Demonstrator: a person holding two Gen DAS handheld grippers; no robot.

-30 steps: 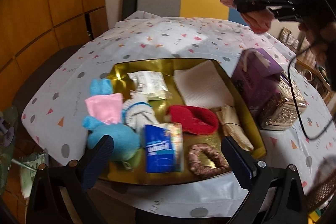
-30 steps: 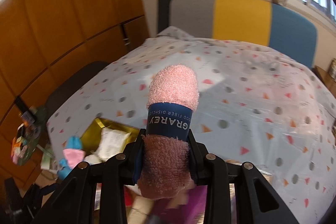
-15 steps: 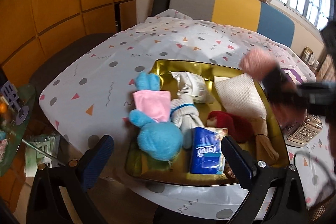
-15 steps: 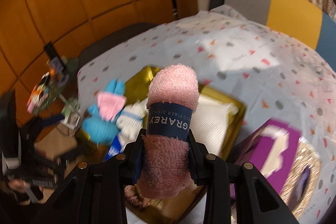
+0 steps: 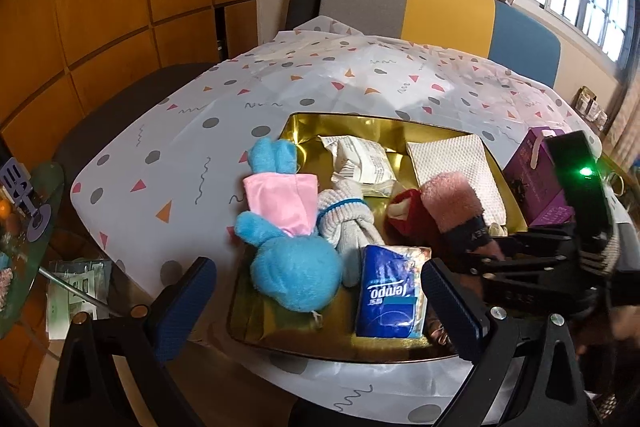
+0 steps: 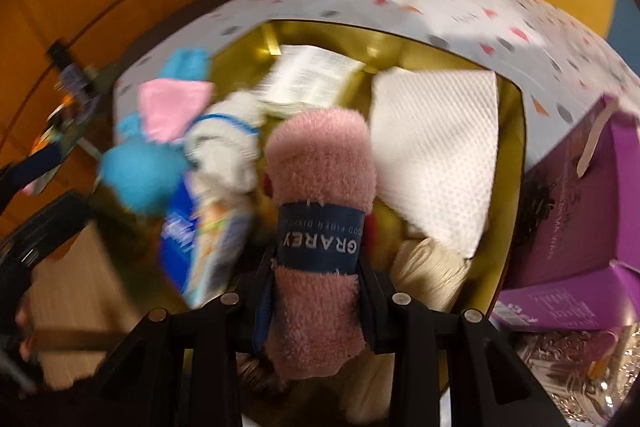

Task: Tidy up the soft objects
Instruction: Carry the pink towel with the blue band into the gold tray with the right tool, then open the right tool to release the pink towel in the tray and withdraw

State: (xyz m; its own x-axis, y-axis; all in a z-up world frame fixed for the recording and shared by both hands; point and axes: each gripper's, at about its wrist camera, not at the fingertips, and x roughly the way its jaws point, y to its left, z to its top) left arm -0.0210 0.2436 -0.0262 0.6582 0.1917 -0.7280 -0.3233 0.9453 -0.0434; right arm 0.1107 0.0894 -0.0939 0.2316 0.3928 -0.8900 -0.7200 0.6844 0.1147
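In the left wrist view, the right gripper (image 5: 480, 247) has come down from high over the far side of the table to the right half of the gold tray (image 5: 304, 123), its jaws clenched on the rolled pink dishcloth (image 5: 452, 199). The cloth now hangs just above the red plush (image 5: 404, 215), so placing it in the tray looks close. The left gripper (image 5: 320, 291) stands released and empty at the near edge, above the blue plush rabbit (image 5: 296, 263) and the Tempo tissue pack (image 5: 390, 295).

In the right wrist view, the pink dishcloth (image 6: 320, 227), pinched at its navy band, points into the tray. The white paper towel (image 6: 436, 147) lies to its right and the knotted white sock (image 6: 224, 151) to its left. The purple box (image 6: 580, 211) stands just outside the tray on the right. Little bare tray floor shows; the crowding may hinder a clean drop.
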